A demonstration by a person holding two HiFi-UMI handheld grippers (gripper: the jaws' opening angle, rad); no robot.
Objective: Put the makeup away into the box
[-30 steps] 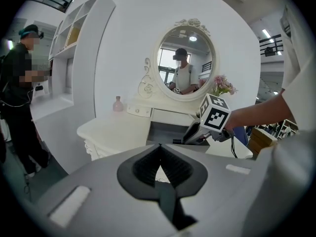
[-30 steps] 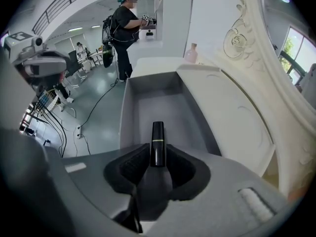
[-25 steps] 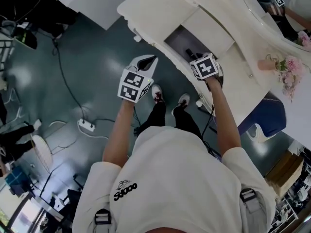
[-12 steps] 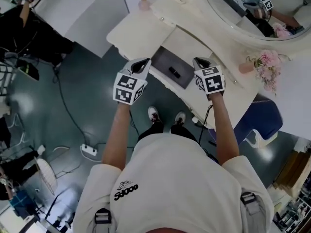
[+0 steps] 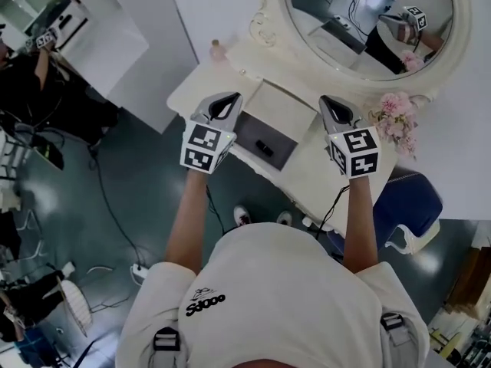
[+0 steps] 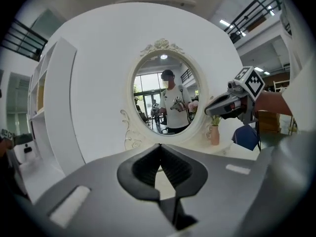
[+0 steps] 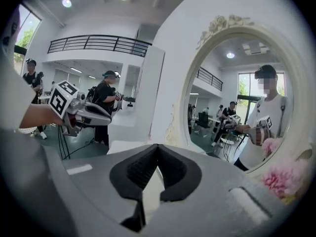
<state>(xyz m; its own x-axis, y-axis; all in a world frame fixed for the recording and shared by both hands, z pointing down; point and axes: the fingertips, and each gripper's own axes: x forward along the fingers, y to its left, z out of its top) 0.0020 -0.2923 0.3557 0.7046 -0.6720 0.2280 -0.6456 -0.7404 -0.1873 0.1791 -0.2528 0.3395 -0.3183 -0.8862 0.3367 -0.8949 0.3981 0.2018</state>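
Note:
A small black makeup item lies inside the dark open box, which is set in the front of the cream dressing table. My left gripper hangs above the box's left end, shut and empty, its tips meeting. My right gripper is held above the tabletop to the right of the box. It is also shut with nothing in it, tips together. Both point roughly level toward the oval mirror. Each gripper appears in the other's view: the right gripper and the left gripper.
Pink flowers in a vase stand on the table at the right, near my right gripper. A small pinkish bottle stands at the back left. A blue chair is under the table's right end. Cables and a power strip lie on the floor.
Both grippers have risen from the box's level to above the table. The right one left the box with the black item lying inside. The head view has tilted up to the mirror.

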